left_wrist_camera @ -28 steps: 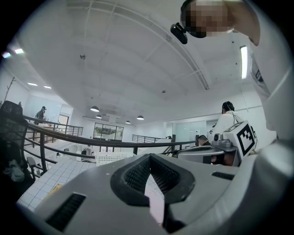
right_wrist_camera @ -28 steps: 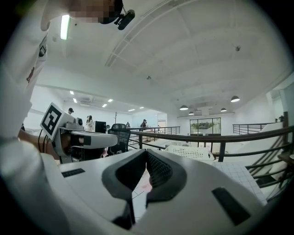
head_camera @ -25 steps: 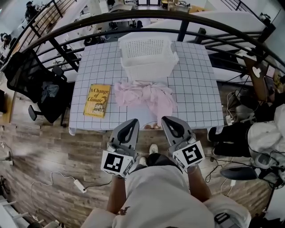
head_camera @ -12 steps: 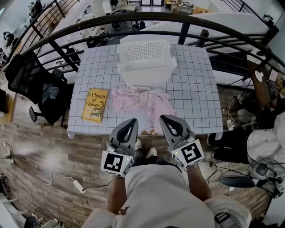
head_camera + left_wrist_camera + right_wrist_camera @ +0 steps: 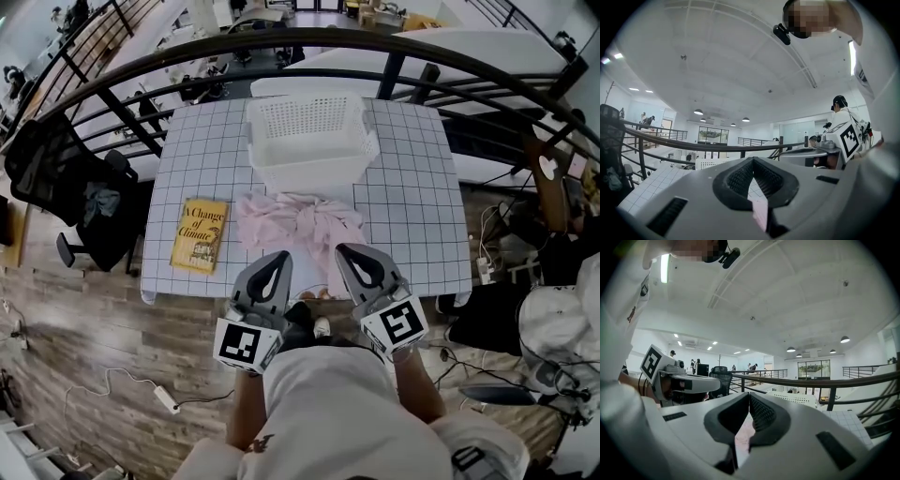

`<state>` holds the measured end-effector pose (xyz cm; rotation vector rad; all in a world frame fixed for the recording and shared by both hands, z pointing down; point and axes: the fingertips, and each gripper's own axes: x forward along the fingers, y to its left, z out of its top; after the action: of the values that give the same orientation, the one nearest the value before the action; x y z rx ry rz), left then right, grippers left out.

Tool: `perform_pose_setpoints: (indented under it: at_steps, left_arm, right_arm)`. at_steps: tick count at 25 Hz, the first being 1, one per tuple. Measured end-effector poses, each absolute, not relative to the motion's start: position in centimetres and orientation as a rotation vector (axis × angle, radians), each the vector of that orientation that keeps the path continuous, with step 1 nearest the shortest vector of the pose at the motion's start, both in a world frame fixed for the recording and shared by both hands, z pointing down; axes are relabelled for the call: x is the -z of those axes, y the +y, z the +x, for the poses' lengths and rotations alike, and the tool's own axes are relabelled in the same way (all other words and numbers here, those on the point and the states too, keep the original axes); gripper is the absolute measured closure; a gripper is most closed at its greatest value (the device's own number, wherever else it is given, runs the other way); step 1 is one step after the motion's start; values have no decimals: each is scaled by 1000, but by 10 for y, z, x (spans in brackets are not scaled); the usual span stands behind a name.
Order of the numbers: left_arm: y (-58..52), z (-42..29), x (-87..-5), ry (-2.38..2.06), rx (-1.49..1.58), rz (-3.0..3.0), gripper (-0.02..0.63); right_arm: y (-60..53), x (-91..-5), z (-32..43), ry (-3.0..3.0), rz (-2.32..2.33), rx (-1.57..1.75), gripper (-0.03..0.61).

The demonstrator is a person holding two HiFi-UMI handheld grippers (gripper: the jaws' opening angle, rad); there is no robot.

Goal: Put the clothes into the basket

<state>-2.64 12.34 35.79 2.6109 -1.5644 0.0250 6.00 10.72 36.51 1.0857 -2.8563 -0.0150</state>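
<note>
Head view, left to right. A black office chair [image 5: 58,178] stands on the wooden floor [image 5: 84,337], apart from the tabletop's left edge. The gridded white tabletop [image 5: 412,187] carries a yellow book [image 5: 198,235] near its left front corner. The left claw [image 5: 279,256] is held at the tabletop's near edge. In the left gripper view its jaws meet at the tips, narrow and gripping nothing [image 5: 753,159], and a strip of pink shows through the gap behind them. The pink clothes [image 5: 298,223] lie in a crumpled heap at the tabletop's centre, outside the basket and just beside its near wall. The white perforated basket [image 5: 309,159] stands upright at the far centre. The right claw [image 5: 345,250] sits beside the left, likewise at the near edge. Its jaws are closed tip to tip on nothing [image 5: 749,394]. A dark curved railing [image 5: 394,42] runs beyond the tabletop.
</note>
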Motion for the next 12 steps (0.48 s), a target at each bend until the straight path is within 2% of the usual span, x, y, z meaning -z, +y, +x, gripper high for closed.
perform_pose_setpoints:
  at_steps: [12]
  left_arm:
    - [61, -48, -369, -1517, -63, 2602, 611]
  right_arm:
    - [44, -371, 39, -2827, 1104, -4, 563]
